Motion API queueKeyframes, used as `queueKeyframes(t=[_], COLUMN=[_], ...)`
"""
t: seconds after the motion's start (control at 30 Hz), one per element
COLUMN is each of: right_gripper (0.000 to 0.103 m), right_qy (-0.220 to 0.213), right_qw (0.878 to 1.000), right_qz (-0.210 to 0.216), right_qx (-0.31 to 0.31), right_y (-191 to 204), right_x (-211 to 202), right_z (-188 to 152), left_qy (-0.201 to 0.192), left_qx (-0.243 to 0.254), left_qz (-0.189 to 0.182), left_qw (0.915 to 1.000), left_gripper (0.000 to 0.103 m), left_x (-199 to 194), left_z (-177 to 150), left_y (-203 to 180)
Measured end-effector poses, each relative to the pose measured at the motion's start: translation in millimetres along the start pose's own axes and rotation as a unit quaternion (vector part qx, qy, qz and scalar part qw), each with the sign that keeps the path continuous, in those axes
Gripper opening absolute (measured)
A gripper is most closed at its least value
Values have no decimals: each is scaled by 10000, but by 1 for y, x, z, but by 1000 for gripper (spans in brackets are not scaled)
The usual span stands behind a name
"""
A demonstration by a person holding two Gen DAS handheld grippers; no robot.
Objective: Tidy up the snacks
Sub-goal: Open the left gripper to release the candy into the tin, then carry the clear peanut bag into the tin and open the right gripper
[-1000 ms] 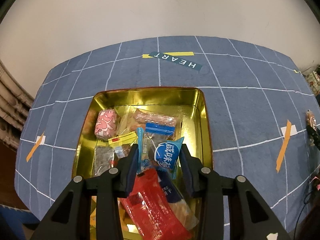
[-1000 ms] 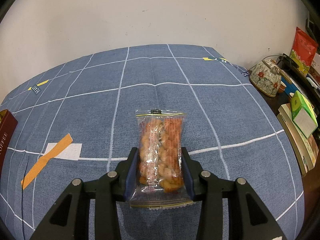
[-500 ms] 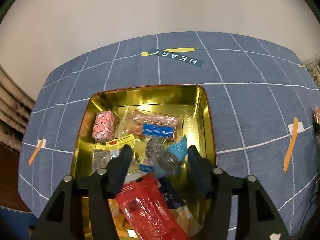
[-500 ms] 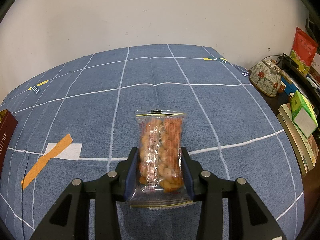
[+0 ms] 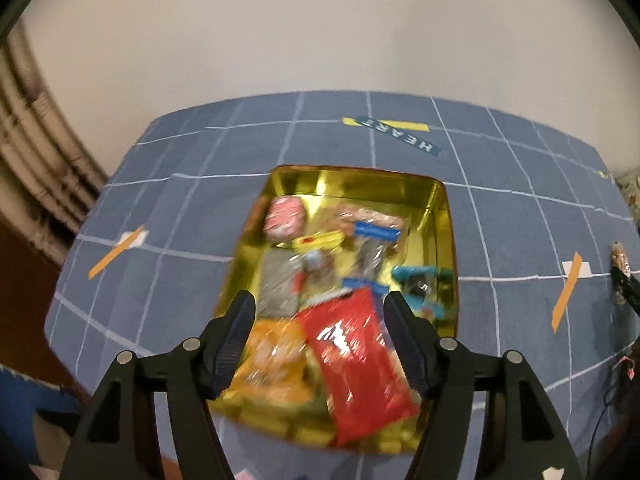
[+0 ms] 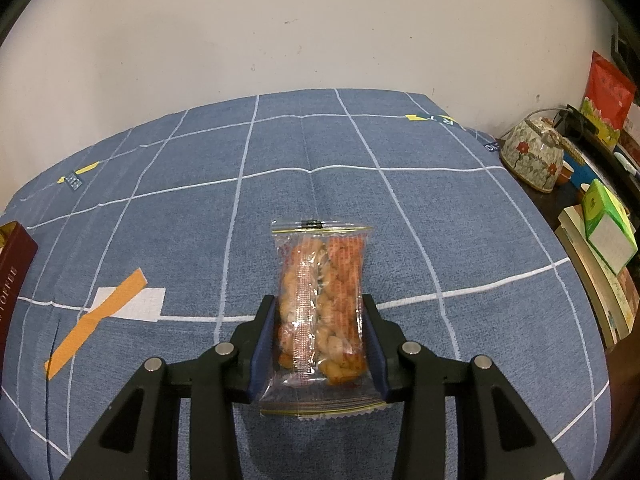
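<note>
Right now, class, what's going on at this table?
A person with two handheld grippers is sorting snacks. The left gripper is open above the gold tin, which holds several packets, a red packet nearest. The right gripper is shut on a clear peanut packet over the blue cloth.

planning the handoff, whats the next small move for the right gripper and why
Probably lift the clear peanut packet and carry it left toward the gold tin. The right gripper is shut on it over the blue cloth, and the left gripper is open and empty above the tin.
</note>
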State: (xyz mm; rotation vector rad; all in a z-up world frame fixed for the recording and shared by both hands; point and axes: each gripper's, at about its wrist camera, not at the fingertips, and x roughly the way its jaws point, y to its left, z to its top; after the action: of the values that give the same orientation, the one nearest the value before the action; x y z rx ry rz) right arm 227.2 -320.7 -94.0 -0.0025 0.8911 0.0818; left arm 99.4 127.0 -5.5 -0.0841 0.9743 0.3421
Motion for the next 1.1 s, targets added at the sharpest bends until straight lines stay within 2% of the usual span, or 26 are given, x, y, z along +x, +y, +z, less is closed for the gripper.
queueKeyframes(t=[0.17,0.3,0.47,0.63,0.8,0.9,1.1], right_gripper=[40,40,40,40,40,40,40], right_qy=[20,110,161,56,11,-5,17], right_qw=[9999,9983,9964,9919,9805,9712,9571], right_qz=[142,421,764,1267,1912,2271,2659], right_qx=[72,387,332,23,-444,-726,-1152], right_y=[0,0,26,79,152,200,279], right_x=[-4,-12,-32,-64,-94,-106,-113], right_z=[-5,-11,-22,-27,-22,-14,-5], left_qy=[-190,-129,-281,-298,-481,-560,-477], left_qx=[-215,-340,-242,-375,-497,-540,-750], left_qz=[202,148,408,347,422,503,419], left_qw=[9994,9992,9985,9982,9967,9957,9952], left_gripper=[65,65,65,67,68,78,78], left_x=[-29,-35,-42,-44,-50,-51,-45], left_z=[-31,-46,-55,-55,-52,-51,-52], left_y=[24,37,42,55,69,76,93])
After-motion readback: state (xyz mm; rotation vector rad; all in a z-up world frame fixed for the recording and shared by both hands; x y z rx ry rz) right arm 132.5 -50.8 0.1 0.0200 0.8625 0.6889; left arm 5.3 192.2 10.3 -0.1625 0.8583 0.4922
